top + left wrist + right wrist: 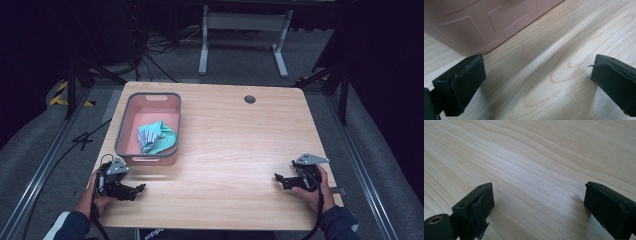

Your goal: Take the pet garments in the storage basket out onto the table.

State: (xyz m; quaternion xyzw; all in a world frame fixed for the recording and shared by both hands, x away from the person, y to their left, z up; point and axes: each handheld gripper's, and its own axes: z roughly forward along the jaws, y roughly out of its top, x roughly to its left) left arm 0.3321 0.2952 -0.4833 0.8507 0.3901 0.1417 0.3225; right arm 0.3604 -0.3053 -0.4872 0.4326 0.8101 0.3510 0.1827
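A crumpled teal-and-striped cloth (pixel 157 137) lies in the pink bin (pixel 125 131) at the surface's (pixel 240 150) left edge, while both the left claw (pixel 140 188) and the right claw (pixel 278 178) rest released, empty, near the front corners.

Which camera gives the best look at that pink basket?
The high view: it shows the whole pink basket, its grey rim and the green striped cloth inside. The left gripper view catches just a close stretch of its outer wall. The right gripper view looks along bare tabletop.
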